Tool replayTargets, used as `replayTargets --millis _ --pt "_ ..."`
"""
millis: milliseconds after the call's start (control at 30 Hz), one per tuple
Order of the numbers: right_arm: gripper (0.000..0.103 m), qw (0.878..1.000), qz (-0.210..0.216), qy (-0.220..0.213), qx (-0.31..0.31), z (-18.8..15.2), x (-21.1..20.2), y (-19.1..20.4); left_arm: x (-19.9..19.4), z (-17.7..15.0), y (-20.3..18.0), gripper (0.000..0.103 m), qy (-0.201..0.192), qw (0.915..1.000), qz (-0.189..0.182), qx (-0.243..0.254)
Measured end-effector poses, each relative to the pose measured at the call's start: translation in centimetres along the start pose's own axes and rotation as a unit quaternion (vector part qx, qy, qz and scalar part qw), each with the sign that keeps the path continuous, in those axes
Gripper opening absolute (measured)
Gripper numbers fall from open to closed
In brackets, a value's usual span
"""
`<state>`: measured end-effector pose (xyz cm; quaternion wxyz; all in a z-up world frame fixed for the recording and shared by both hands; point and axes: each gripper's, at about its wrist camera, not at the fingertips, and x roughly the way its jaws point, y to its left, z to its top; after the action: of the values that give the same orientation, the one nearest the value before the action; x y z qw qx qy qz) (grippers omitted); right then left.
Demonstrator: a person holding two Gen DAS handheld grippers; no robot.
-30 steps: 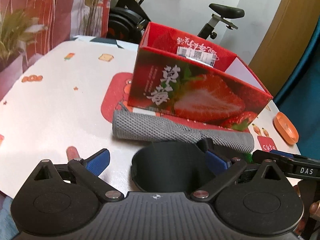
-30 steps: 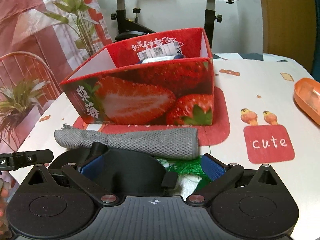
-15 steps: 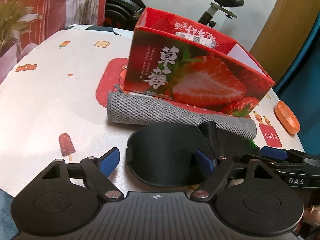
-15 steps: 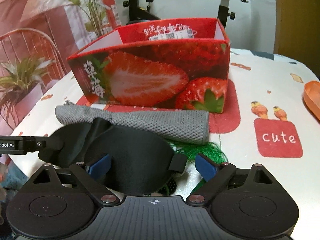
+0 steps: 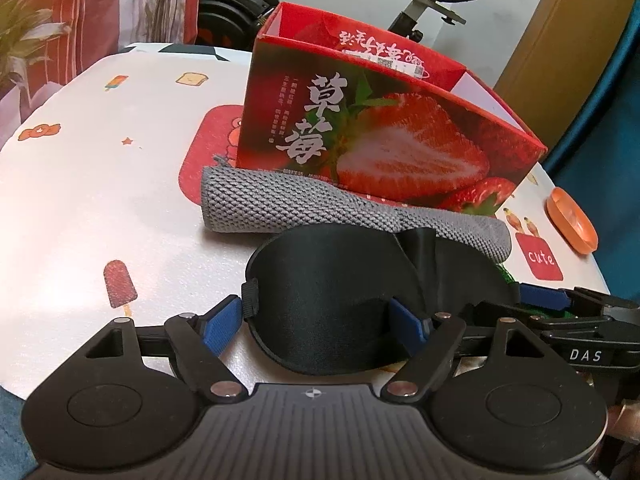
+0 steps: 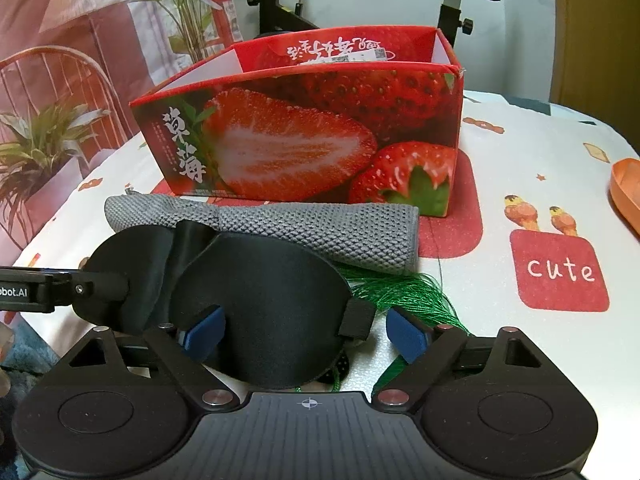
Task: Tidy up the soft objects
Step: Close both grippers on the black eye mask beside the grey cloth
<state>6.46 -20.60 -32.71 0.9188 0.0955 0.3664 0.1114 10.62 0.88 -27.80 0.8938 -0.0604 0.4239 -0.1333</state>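
A black sleep mask lies at the near table edge, in front of a rolled grey towel and an open red strawberry box. My left gripper is shut on the mask's left cup, one blue pad against the strap tab and the other pressed into the middle. In the right wrist view the right gripper straddles the mask's other cup. Its jaws are closing: the left pad touches the cup, while a small gap remains at the right pad. Green netting lies under that end.
The grey towel lies along the front of the box. An orange dish sits near the table's right edge. An exercise bike and potted plants stand beyond the table. The patterned tablecloth spreads out to the left.
Both grippers have narrowed around the mask. The mask now shows larger and higher between the fingers in both views. The towel and box have not moved.
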Motion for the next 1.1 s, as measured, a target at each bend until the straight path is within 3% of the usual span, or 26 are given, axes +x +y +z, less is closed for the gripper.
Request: replayTargets --millis 100,267,433,967,1100 --pt "0.082 1.0 0.0 0.001 0.0 0.0 0.0 0.0 0.2 -0.1 -0.1 0.082 0.003 1.0 0.0 0.001" --pt "0.065 1.0 0.007 -0.007 -0.001 0.1 -0.4 0.1 0.4 -0.1 -0.1 0.082 0.008 1.0 0.0 0.001" --pt "0.059 1.0 0.015 -0.009 0.005 0.2 -0.5 0.0 0.7 -0.1 0.0 0.083 0.014 0.9999 0.001 0.0" --pt "0.069 1.0 0.009 -0.005 -0.013 -0.2 0.2 0.2 1.6 -0.1 0.1 0.083 0.026 0.9996 -0.003 -0.005" --pt "0.067 1.0 0.012 -0.006 -0.013 -0.2 0.1 0.2 1.6 -0.2 0.1 0.083 0.027 0.9996 -0.003 -0.005"
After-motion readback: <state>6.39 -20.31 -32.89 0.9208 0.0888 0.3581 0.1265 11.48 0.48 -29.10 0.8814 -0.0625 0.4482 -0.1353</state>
